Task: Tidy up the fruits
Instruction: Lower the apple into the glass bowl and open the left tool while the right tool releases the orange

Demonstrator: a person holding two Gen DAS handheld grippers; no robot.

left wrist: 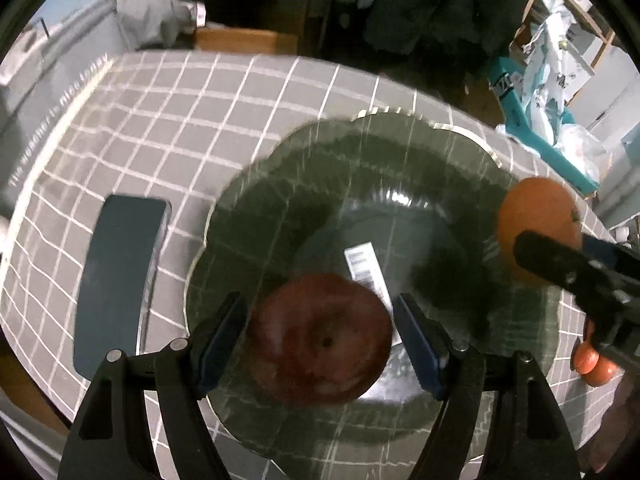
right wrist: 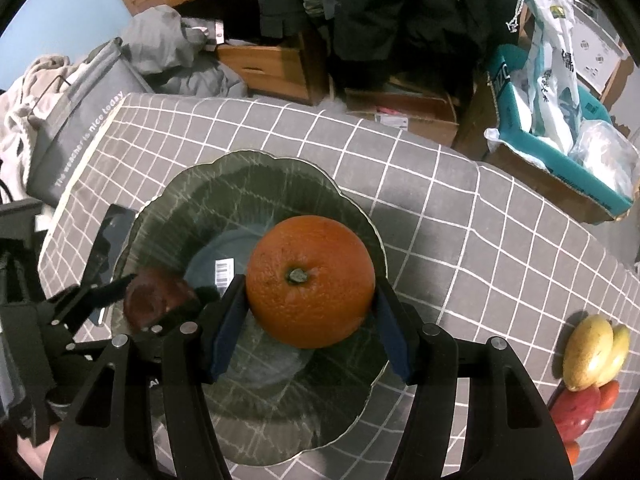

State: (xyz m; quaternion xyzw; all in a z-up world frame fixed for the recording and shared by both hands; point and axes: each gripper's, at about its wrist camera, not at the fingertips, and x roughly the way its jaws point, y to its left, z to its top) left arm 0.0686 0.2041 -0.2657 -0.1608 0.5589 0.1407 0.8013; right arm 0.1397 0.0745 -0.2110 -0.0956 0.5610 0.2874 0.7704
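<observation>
Left claw (left wrist: 320, 336) straddles the apple (left wrist: 320, 338) over the plate (left wrist: 360, 168); whether its pads press is unclear. Right claw (right wrist: 310, 316) is clamped on the orange (right wrist: 311, 282) above the plate, evidently for placing. More fruit (right wrist: 592, 360) waits on the tabletop (right wrist: 460, 220).

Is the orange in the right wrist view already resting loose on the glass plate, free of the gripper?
No: the orange sits clamped between the right gripper pads, above the glass plate.
</observation>
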